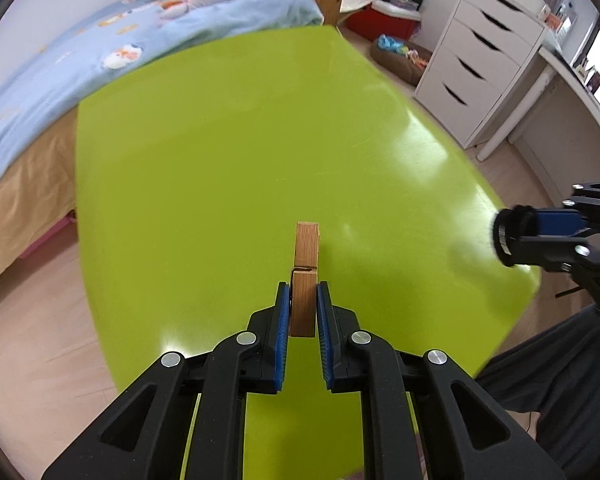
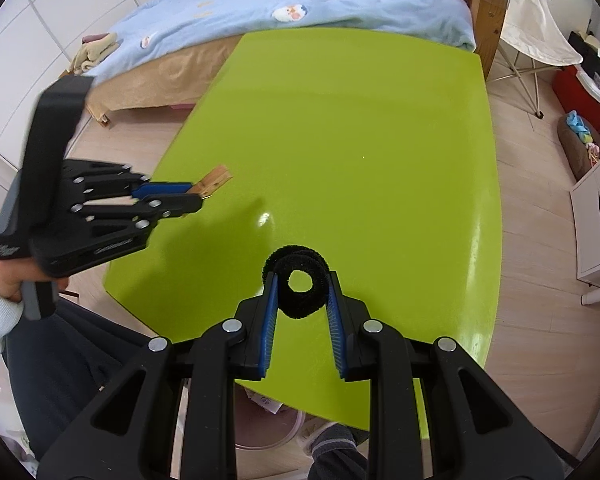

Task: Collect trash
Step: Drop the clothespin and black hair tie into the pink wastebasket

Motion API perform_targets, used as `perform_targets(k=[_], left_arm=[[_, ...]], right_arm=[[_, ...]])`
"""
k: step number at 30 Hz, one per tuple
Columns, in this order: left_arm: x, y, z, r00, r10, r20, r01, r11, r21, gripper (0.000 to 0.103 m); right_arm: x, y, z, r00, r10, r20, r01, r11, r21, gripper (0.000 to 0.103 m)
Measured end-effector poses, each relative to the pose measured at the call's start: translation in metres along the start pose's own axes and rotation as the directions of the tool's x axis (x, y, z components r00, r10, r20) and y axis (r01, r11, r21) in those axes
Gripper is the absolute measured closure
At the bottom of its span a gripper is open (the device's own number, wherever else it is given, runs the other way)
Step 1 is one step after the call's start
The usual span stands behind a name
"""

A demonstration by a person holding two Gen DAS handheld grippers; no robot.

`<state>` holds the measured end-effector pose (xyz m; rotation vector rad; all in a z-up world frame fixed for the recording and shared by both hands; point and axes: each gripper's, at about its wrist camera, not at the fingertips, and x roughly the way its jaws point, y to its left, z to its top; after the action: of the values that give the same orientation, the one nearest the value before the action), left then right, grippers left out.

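Observation:
My left gripper (image 1: 303, 294) is shut on a wooden clothespin (image 1: 305, 258), held above the near part of the green table (image 1: 228, 152). It also shows in the right wrist view (image 2: 192, 196) at the left, with the clothespin (image 2: 216, 178) sticking out of it. My right gripper (image 2: 301, 284) is shut on a black fuzzy ring (image 2: 301, 294), held above the table's near edge. The right gripper (image 1: 511, 236) with the black ring (image 1: 499, 234) shows at the right of the left wrist view.
A bed with a blue quilt (image 1: 100, 52) lies beyond the table. A white drawer unit (image 1: 479, 60) stands at the right. A clear bin with a pink rim (image 2: 260, 428) sits on the floor below the table's near edge. My legs (image 2: 68, 360) are beside it.

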<state>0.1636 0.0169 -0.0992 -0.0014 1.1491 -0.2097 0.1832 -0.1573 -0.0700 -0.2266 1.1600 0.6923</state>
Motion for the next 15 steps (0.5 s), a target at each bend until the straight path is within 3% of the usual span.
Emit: perform_targets(k=[15], left_arm=[[-0.112, -0.054, -0.071, 0.986, 0.004, 0.165, -0.003, 1.0, -0.009, 0.089]], right_arm=[[-0.075, 0.038, -0.055, 0.994, -0.006, 0.112, 0.011, 0.999, -0.044, 0.08]])
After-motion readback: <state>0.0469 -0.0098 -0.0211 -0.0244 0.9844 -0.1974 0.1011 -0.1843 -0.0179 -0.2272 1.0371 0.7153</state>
